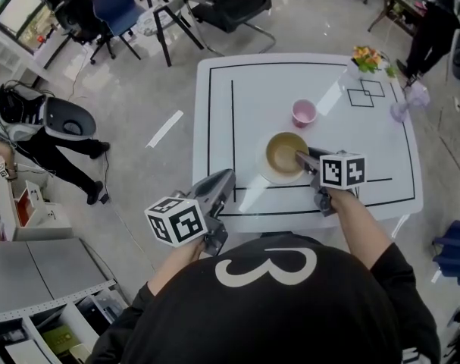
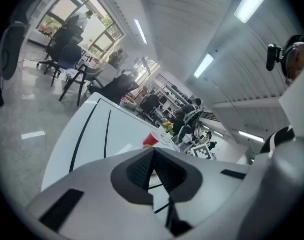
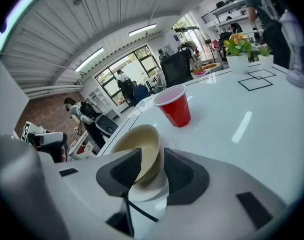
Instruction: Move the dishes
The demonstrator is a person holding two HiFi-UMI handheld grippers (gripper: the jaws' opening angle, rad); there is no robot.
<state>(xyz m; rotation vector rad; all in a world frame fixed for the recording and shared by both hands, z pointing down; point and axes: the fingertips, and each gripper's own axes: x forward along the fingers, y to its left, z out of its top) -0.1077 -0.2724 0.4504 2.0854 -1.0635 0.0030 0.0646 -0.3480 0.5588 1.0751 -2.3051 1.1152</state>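
Nearest to us, the left gripper (image 2: 153, 156) hangs over the near edge of the white table (image 1: 245, 82), its jaws pressed together on nothing, so it plays no part for now. Just ahead, the right gripper (image 3: 152, 159) is clamped on the near rim of the tan bowl (image 1: 285, 152), one jaw inside the wall and one outside. The bowl sits on a white plate (image 1: 269, 177) near the table's front. We judge the step in hand to be lifting this bowl off the plate. To do it well we would keep the grip firm and raise it straight up and level, since a pinch on one side of the rim lets the bowl tip. We would also watch that the plate does not come up with it. Beyond, a red cup (image 3: 175, 106) stands apart from the bowl, and we would steer clear of it. Farther still is a pot of flowers (image 1: 366, 56). As for writing, we read only a large white "3" on the black shirt. The cup and bowl show no label, and the cubes bear only square markers.
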